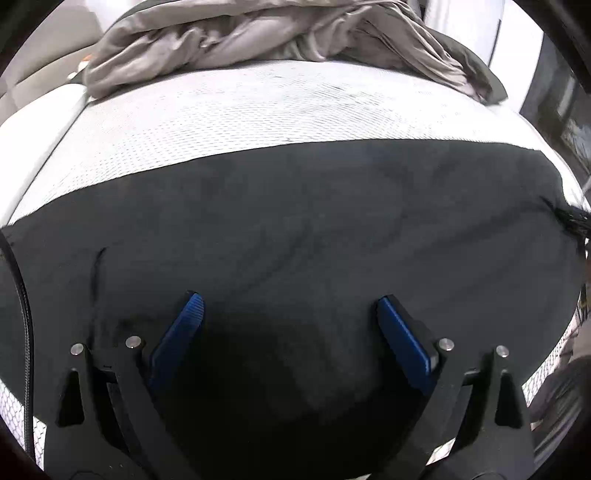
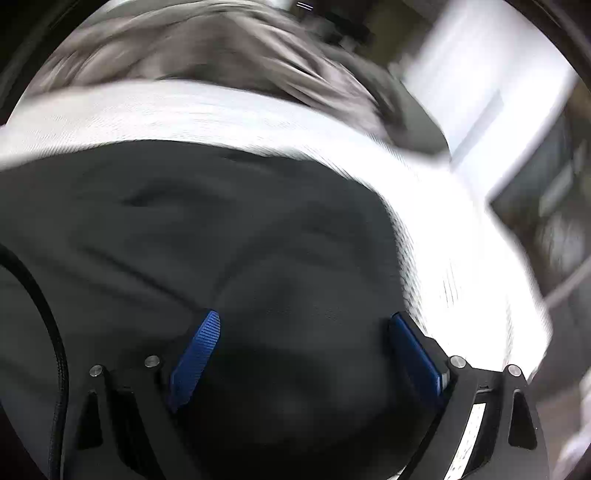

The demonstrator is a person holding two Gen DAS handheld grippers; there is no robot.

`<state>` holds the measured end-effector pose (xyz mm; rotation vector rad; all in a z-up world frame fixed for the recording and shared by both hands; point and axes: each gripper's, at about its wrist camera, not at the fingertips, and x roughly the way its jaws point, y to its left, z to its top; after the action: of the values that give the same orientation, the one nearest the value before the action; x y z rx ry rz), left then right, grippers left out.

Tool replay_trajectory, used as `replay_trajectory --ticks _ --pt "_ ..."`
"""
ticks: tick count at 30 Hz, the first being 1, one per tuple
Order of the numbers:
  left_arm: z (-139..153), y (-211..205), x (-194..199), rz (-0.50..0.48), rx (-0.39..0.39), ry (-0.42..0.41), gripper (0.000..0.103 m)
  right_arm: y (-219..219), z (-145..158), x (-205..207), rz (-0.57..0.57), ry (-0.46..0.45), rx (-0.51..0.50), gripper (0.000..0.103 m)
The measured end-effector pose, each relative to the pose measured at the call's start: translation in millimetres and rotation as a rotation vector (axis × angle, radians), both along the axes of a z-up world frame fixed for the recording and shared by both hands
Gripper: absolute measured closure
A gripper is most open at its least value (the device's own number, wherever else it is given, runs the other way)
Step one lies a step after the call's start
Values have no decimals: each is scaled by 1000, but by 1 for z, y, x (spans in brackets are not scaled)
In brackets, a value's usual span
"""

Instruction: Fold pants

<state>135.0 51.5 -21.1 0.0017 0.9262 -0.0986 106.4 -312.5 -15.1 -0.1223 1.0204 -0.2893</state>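
Black pants [image 1: 295, 229] flat on white mattress [image 1: 221, 110]; grey bedding [image 1: 258, 33] heaped beyond; both tools wide, empty.

Both your wrist views look steeply down, close over the dark pants [image 1: 295, 221] on the bed [image 1: 221, 107]; shared: grey bedding [image 1: 258, 33] beyond.
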Motion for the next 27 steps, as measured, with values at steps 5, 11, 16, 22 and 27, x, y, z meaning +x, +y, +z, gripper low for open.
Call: replay_trajectory --ticks 5,11,16,22,27 --pt "17 -2 10 20 -12 -33 8 4 42 -17 -38 -133 46 14" --pt "43 -43 58 -80 -7 -106 8 82 44 31 236 -83 96 14" --pt "9 -38 100 -69 55 3 8 92 -16 75 364 78 -129 17" --pt "3 -4 99 18 34 21 7 34 -3 45 180 48 -257 20" --pt "25 -31 109 20 38 -6 7 56 20 44 175 -24 -116 21"
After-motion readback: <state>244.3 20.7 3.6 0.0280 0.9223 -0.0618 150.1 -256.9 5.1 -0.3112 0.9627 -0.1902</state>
